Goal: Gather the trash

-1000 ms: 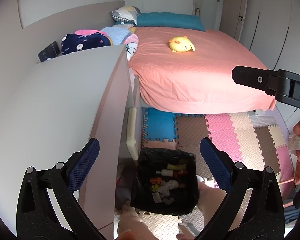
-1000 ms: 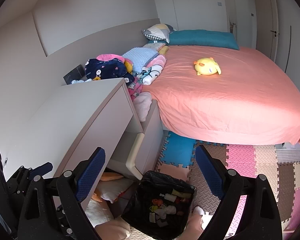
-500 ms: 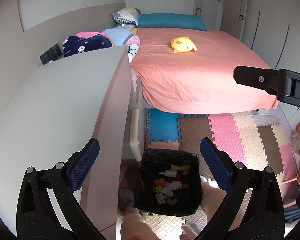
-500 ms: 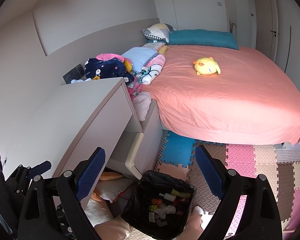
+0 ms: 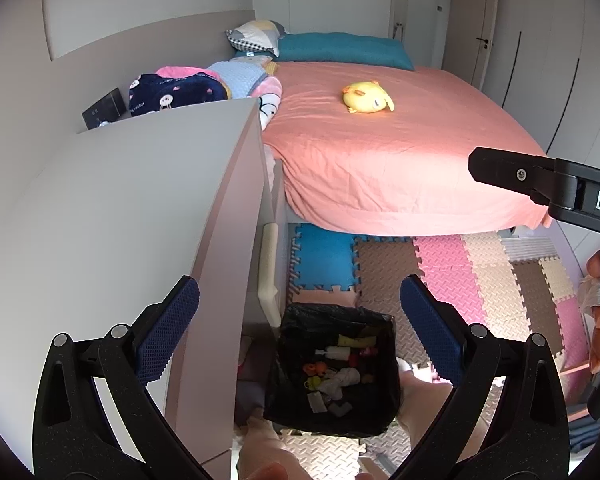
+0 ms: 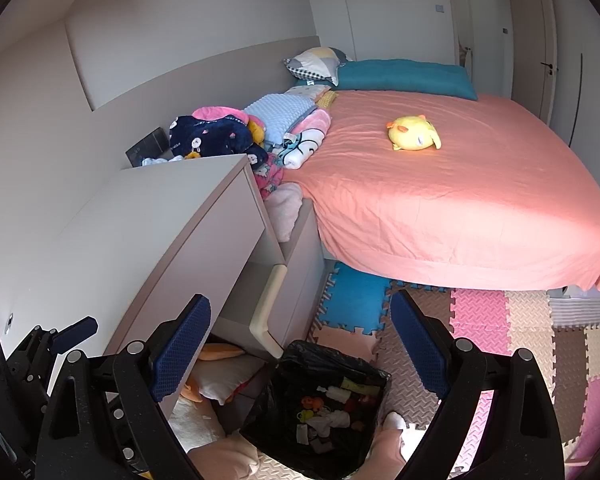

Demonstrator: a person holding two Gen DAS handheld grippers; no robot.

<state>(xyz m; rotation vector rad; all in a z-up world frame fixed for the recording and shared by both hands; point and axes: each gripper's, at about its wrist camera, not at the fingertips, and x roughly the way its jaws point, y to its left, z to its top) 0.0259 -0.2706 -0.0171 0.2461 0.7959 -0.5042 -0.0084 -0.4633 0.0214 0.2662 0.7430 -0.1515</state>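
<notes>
Left wrist view: left gripper [image 5: 296, 320] fingers wide, empty, above the black-lined trash bin [image 5: 334, 372] on the floor beside the table [image 5: 112, 216]; contents look light, soft scraps. Right wrist view: right gripper [image 6: 300, 340] fingers also wide, empty; bin liner looks thin and slippery, best pinched at the bunched rim.

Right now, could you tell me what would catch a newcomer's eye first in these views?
Probably the coral-pink bed filling the room's middle, with a yellow plush toy lying alone on top. Next, the black-lined trash bin on the foam floor mats beside the pale desk, already holding small scraps.
</notes>
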